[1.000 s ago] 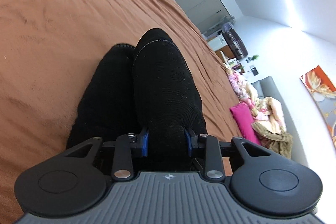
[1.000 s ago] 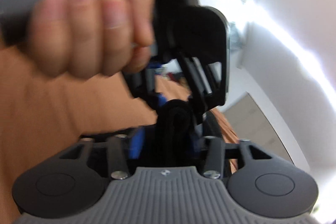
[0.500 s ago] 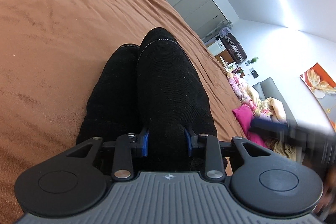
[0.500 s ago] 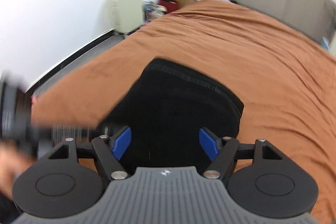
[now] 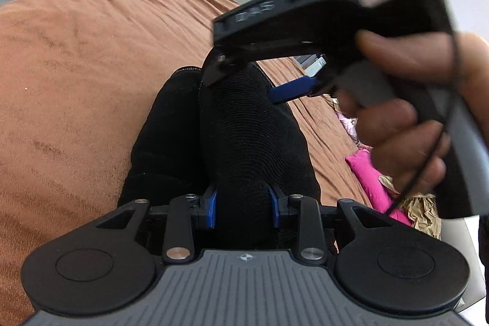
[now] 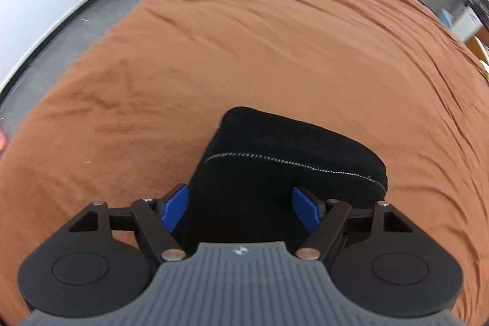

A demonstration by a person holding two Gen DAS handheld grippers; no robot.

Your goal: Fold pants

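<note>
While your left gripper (image 5: 243, 211) stays clenched on the black knit pants (image 5: 244, 142), your right gripper (image 6: 241, 208), jaws just widened, pads clear of the fabric, brown bedspread (image 6: 275, 35) beneath.

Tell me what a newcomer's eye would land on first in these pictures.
First, the black pants, folded into a thick bundle in the middle of the brown bedspread. The left claw pinches the bundle's near end. The right claw, jaws just opened wide and pads clear of the cloth, hangs over the far end, gripped by a hand.
</note>
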